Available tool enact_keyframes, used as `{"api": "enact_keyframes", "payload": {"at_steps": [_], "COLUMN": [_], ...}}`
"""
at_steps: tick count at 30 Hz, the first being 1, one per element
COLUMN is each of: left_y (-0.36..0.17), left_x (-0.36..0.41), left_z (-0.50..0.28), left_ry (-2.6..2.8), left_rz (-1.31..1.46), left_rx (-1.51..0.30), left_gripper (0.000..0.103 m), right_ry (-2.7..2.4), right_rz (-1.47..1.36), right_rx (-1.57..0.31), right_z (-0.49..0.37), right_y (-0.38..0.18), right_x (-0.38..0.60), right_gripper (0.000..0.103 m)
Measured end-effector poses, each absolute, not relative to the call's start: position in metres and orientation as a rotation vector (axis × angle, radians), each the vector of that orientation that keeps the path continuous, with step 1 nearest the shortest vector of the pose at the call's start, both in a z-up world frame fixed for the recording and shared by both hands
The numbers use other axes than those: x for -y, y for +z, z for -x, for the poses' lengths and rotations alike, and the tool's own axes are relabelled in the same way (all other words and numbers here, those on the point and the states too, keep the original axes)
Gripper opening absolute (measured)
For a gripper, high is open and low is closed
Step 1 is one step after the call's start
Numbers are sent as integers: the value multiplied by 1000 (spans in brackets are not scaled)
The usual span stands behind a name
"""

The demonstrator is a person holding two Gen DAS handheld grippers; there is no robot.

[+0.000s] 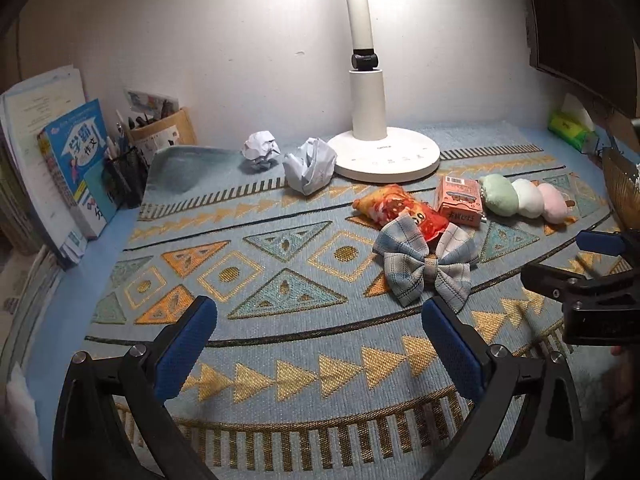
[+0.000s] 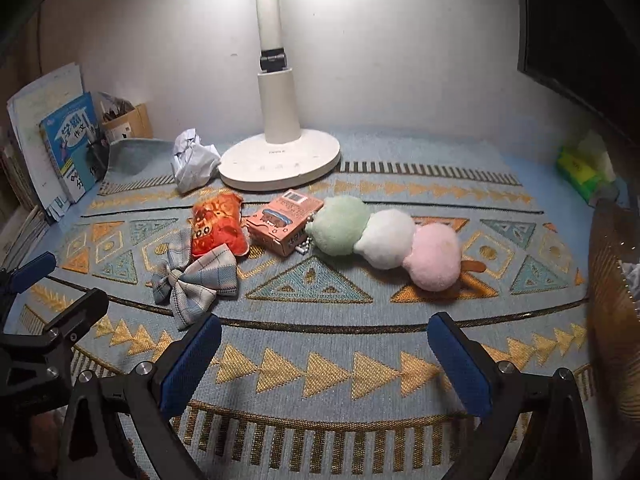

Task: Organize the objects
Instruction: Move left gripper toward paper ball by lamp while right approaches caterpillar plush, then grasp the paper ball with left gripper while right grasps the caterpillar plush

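Note:
On the patterned blue mat point(image 1: 280, 344) point(image 2: 320, 336) lie a plaid bow point(image 1: 426, 266) point(image 2: 198, 276), an orange snack pouch point(image 1: 400, 210) point(image 2: 218, 226), a small pink box point(image 1: 460, 200) point(image 2: 286, 220) and a plush dango skewer in green, white and pink point(image 1: 524, 198) point(image 2: 384, 240). Two crumpled paper balls point(image 1: 261, 150) point(image 1: 311, 164) point(image 2: 194, 160) rest by the lamp base. My left gripper point(image 1: 320, 320) is open, just short of the bow, holding nothing. My right gripper point(image 2: 324, 338) point(image 1: 600, 244) is open in front of the plush, also holding nothing.
A white desk lamp point(image 1: 384, 152) point(image 2: 280, 156) stands at the back centre. Books point(image 1: 68, 168) point(image 2: 68, 148) and a pen holder point(image 1: 124, 176) line the left edge. A woven basket point(image 1: 622, 192) point(image 2: 612, 300) sits at the right, and a green tissue pack point(image 1: 570, 128) point(image 2: 580, 168) behind it.

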State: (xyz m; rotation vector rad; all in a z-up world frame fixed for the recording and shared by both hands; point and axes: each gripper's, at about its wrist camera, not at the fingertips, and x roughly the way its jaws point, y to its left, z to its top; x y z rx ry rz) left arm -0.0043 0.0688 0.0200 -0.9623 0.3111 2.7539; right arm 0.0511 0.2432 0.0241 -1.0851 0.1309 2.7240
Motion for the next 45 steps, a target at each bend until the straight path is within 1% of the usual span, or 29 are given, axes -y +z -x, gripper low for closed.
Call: {"api": "enact_keyframes", "payload": {"at_steps": [3, 4, 5, 8, 10, 13, 15, 21, 24, 25, 26, 28, 30, 31, 33, 35, 36, 37, 38, 40, 42, 45], "left_y": [26, 27, 27, 24, 22, 23, 23, 25, 28, 34, 43, 61, 65, 61, 46, 32, 26, 21, 17, 11, 7, 4], "left_x": [-61, -61, -62, -70, -71, -68, -64, -45, -39, -38, -39, -47, -56, -60, -65, -69, -70, -71, -71, -73, -79, -88], "left_z": [-2, -4, -5, -2, 0, 0, 1, 8, 23, 30, 37, 53, 78, 96, 131, 158, 169, 178, 185, 197, 203, 209], "left_ry": [2708, 2700, 2709, 2685, 2673, 2677, 2680, 2710, 2678, 2654, 2644, 2689, 2711, 2692, 2642, 2611, 2603, 2592, 2581, 2558, 2526, 2483], "left_rz": [900, 885, 878, 903, 926, 923, 924, 948, 1039, 1056, 1038, 963, 904, 925, 988, 1039, 1053, 1067, 1085, 1120, 1138, 1156], "left_rx": [-214, -208, -223, -260, -264, -240, -208, -64, 21, 72, 82, -28, -160, -204, -227, -215, -204, -187, -166, -145, -162, -186], "left_gripper": [102, 102, 102, 102, 102, 102, 102, 102, 102, 102, 102, 102, 102, 102, 102, 102, 100, 91, 87, 87, 87, 87], "right_ry": [2652, 2625, 2612, 2579, 2585, 2573, 2569, 2602, 2638, 2655, 2683, 2718, 2709, 2711, 2710, 2691, 2675, 2663, 2661, 2667, 2656, 2708], "right_rz": [894, 864, 880, 1004, 993, 989, 1015, 1047, 1080, 1086, 1093, 1106, 1077, 1060, 1119, 1228, 1235, 1229, 1236, 1281, 1349, 1418], "right_rx": [-15, 19, 16, -67, -149, -216, -219, -153, -170, -182, -192, -137, 3, 71, 186, 264, 291, 299, 291, 249, 227, 109], "right_z": [-67, -67, -65, -53, -57, -59, -57, -55, -56, -56, -54, -50, -44, -41, -23, -4, 3, 6, 10, 18, 29, 36], "right_y": [37, 39, 38, 29, 29, 28, 26, 25, 25, 26, 28, 33, 40, 43, 43, 33, 27, 23, 18, 10, 3, 1], "right_x": [-238, -239, -241, -255, -266, -275, -275, -263, -263, -264, -265, -269, -272, -274, -279, -282, -283, -286, -289, -297, -304, -313], "right_gripper": [103, 103, 103, 103, 103, 103, 103, 103, 103, 103, 103, 103, 103, 103, 103, 103, 103, 103, 103, 103, 103, 103]}}
